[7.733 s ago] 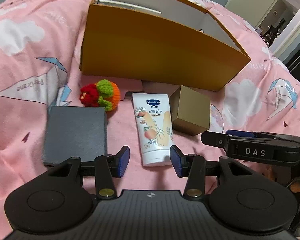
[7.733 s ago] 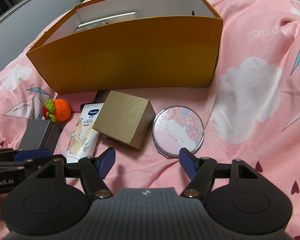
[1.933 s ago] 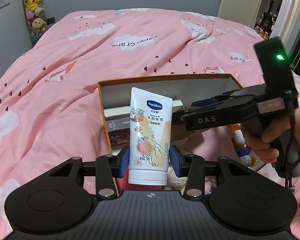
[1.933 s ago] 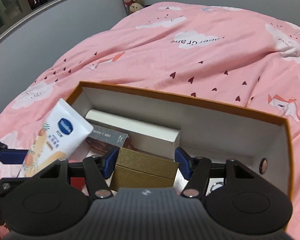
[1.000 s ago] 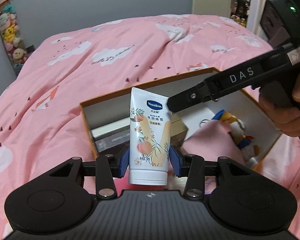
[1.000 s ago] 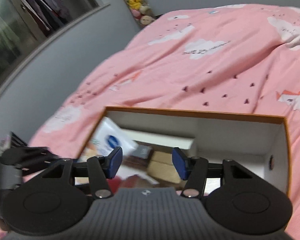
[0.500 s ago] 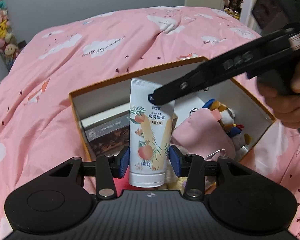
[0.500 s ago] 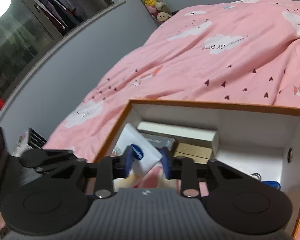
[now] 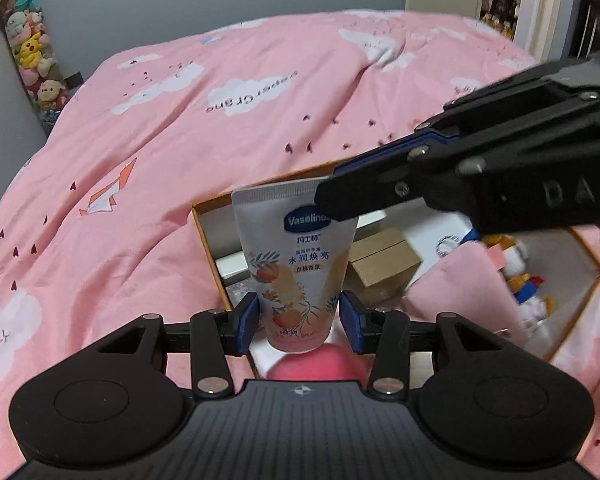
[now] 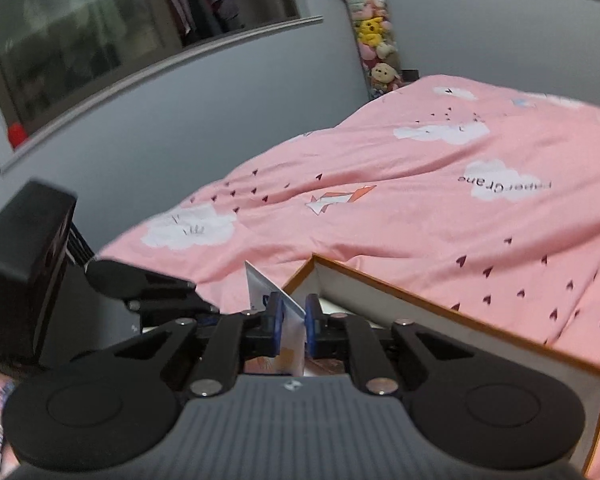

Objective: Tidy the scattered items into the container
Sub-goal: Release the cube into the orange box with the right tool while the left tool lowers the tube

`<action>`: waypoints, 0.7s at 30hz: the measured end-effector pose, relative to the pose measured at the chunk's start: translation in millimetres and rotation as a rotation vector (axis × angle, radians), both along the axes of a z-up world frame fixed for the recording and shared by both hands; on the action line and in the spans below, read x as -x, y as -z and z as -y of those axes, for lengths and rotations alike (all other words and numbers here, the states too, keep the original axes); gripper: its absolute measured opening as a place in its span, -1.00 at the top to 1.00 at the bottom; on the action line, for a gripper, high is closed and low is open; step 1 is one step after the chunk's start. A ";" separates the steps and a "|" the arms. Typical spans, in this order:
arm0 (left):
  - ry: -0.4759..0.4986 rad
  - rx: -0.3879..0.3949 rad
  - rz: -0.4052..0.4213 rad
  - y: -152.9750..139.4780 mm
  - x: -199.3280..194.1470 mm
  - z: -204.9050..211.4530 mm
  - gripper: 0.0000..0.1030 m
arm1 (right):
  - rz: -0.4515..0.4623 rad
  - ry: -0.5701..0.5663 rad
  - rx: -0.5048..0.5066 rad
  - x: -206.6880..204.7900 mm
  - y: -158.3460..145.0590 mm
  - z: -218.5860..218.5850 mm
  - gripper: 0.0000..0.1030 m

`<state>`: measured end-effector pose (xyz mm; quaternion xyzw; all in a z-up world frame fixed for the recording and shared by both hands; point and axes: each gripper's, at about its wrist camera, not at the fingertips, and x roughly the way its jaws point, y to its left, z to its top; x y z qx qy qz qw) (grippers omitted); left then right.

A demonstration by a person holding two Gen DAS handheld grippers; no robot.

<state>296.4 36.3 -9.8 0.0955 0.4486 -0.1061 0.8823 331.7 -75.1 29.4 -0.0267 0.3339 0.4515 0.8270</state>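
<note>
Mid-handover over the box (image 9: pixel 204 216): my left tongs (image 9: pixel 300 322) clamp the tube (image 9: pixel 300 264) low, right tongs (image 10: pixel 291 322) just pinched its crimped top; next, I reckon, left lets go w/o dropping it.

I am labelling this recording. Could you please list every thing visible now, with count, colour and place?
lotion tube: one, white with peach print, above the box, held at both ends
box: one, orange outside, white inside, on the bed
gold carton: one, inside the box
toy duck: one, white, blue and yellow, inside the box
bedcover: one, pink with white clouds
plush toys: several, stacked by the grey wall
left gripper: fingers shut on tube's lower end
right gripper: fingers just closed on tube's flat end
</note>
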 end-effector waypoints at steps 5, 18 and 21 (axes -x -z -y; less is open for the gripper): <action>0.002 -0.060 -0.010 10.2 -7.3 7.7 0.00 | 0.035 -0.029 0.035 -7.2 13.4 -3.0 0.76; 0.085 -0.176 0.043 19.5 3.6 21.5 -0.06 | -0.007 -0.047 0.082 -12.6 53.3 -8.4 0.92; 0.094 -0.156 0.046 16.8 8.0 18.3 -0.06 | -0.035 -0.043 0.054 -11.9 56.8 -4.9 0.92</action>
